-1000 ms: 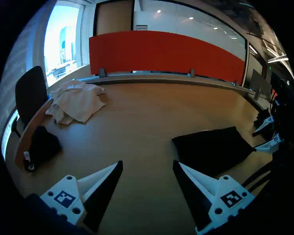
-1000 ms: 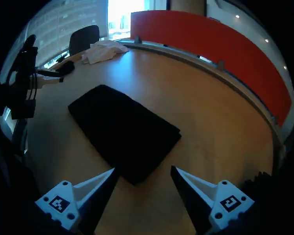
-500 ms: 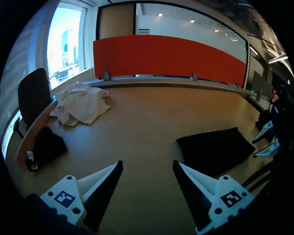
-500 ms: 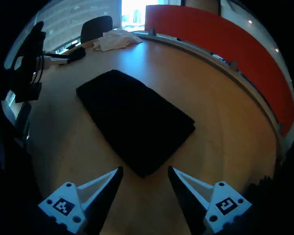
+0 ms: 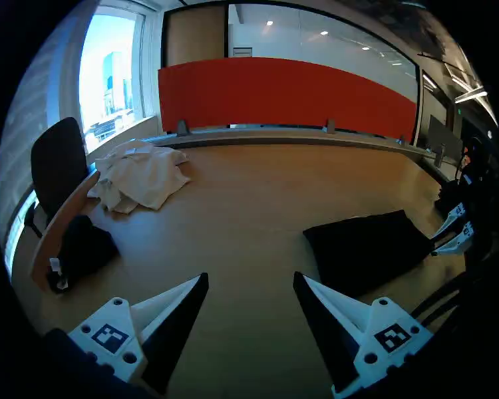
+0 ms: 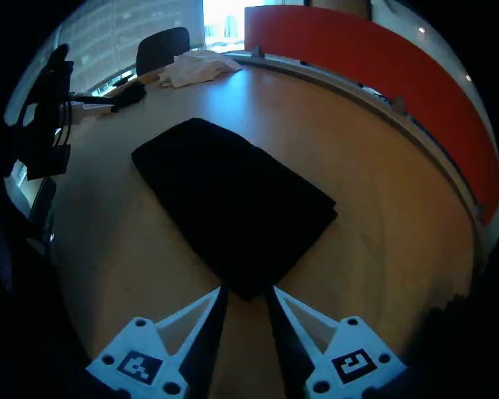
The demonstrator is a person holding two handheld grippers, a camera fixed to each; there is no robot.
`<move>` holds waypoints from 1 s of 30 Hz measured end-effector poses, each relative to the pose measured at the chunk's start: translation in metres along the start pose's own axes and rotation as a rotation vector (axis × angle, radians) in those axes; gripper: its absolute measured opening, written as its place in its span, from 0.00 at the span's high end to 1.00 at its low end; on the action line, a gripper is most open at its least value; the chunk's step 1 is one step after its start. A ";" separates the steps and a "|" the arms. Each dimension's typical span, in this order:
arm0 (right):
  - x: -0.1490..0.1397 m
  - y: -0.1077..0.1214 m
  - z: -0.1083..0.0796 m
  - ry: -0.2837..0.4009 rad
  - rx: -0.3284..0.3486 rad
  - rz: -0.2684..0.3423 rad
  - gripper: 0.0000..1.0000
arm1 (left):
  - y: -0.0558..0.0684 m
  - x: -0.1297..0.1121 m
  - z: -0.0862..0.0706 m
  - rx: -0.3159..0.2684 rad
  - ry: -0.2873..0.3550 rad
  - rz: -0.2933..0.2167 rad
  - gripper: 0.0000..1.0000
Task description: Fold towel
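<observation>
At the near corner of the black towel, which lies flat as a neat oblong on the wooden worktop, the right gripper stands low. Its two fingers are close together with a narrow gap between them, and the tip of the corner lies in that gap. Whether both fingers actually press on the cloth cannot be told. The left gripper hovers well apart from the towel, off to one side of its far end, with fingers spread wide and holding nothing. The step in hand appears to be securing a corner for a fold. To do it well, the right gripper should keep its lower finger against the worktop so that it slides under every layer at the corner, and it should close fully before any lift. The left gripper would best go to the neighbouring corner on the same short edge, so that both corners rise together. Raising one corner alone would probably skew the oblong or drag it across the smooth wood. The lift should be low, and the carry should run straight over the towel's middle until edge meets edge. A crumpled white cloth lies far beyond the towel, near the red partition, and does not obstruct the fold.
</observation>
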State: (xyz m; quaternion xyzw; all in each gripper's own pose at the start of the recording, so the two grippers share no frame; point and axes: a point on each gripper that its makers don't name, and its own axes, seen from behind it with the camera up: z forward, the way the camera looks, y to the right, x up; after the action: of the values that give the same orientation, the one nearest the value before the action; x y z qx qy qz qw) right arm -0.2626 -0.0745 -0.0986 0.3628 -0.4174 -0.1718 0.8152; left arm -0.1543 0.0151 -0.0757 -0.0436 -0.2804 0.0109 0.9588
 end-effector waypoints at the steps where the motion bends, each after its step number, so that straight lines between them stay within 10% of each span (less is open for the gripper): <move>1: 0.000 0.000 0.000 0.002 -0.001 0.001 0.67 | 0.000 0.000 0.000 0.000 0.000 0.001 0.06; 10: -0.002 0.001 -0.001 -0.001 -0.007 0.008 0.93 | -0.004 -0.001 -0.002 0.002 -0.003 0.004 0.06; 30: 0.025 0.009 -0.019 0.078 -0.046 0.071 0.95 | -0.006 0.002 -0.002 -0.004 -0.001 0.013 0.06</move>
State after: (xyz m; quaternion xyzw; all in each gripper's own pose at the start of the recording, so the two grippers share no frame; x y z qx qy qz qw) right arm -0.2330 -0.0746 -0.0852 0.3352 -0.3939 -0.1382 0.8446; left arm -0.1517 0.0090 -0.0760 -0.0471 -0.2807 0.0166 0.9585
